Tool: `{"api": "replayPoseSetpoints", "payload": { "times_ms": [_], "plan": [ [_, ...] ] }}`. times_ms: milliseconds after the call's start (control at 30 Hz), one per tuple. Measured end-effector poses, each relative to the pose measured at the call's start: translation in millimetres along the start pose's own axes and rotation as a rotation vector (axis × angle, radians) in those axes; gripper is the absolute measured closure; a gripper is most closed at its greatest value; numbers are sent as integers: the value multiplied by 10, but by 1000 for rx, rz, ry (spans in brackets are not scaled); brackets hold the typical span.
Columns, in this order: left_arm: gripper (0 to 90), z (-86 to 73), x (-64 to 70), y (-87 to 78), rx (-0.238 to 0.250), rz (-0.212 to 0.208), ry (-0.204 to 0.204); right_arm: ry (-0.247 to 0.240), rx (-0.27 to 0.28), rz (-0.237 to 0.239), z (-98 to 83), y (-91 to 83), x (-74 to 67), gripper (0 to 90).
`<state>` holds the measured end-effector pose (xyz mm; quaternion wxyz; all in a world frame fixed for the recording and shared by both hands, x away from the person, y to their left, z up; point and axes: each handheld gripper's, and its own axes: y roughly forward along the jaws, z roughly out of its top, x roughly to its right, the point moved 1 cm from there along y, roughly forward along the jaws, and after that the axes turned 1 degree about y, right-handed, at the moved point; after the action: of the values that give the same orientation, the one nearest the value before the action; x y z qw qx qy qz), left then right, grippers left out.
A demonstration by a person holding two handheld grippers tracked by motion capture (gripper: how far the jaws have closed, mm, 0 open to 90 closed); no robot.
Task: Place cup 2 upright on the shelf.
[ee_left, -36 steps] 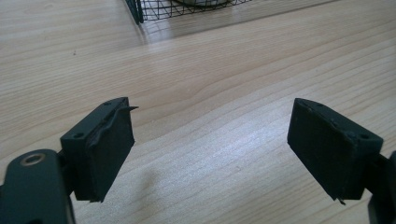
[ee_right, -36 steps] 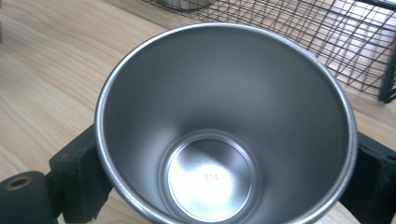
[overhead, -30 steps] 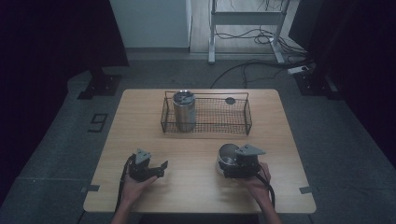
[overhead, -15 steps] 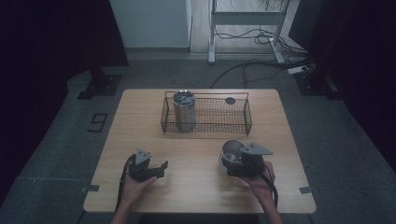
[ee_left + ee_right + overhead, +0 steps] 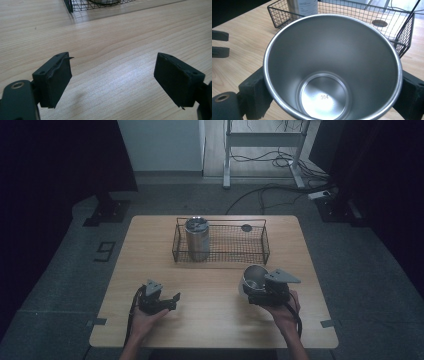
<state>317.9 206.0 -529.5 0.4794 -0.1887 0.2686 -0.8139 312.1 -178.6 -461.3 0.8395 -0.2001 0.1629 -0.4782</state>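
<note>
An empty steel cup [image 5: 254,276] [image 5: 332,62] is lifted off the wooden table [image 5: 210,320] at the right, its open mouth facing the right gripper view. My right gripper [image 5: 251,290] [image 5: 332,95] is shut on it, with a black jaw pressed on each side of its wall. My left gripper [image 5: 174,299] [image 5: 112,75] rests low over the table at the front left. It is open, with bare wood between its pads [image 5: 58,75]. It appears again at the left edge of the right gripper view [image 5: 219,42].
A black wire basket [image 5: 235,252] [image 5: 404,32] stands at the back middle of the table. A second steel cup [image 5: 197,237] [image 5: 307,6] stands upright in its left end, and a small dark disc [image 5: 246,227] [image 5: 379,23] lies in its right end.
My right gripper has risen a little with the steel cup and shifted slightly right. The left gripper has stayed where it was.
</note>
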Motion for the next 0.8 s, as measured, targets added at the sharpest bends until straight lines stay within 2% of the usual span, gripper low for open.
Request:
{"api": "replayPoseSetpoints", "payload": {
  "times_ms": [167, 300, 533, 800],
  "plan": [
    [146, -9, 30, 18, -11, -9, 8, -7, -6, -5, 100, -32, 39, 75],
    [146, -9, 67, 24, -16, -9, 21, 21, -2, 21, 184, -56, 86, 75],
    [146, -9, 101, 29, -20, -17, 30, 37, 8, 15, 267, -71, 143, 75],
    [146, -8, 129, 44, -27, -20, 36, 30, 12, 9, 338, -90, 171, 75]
  ]
}}
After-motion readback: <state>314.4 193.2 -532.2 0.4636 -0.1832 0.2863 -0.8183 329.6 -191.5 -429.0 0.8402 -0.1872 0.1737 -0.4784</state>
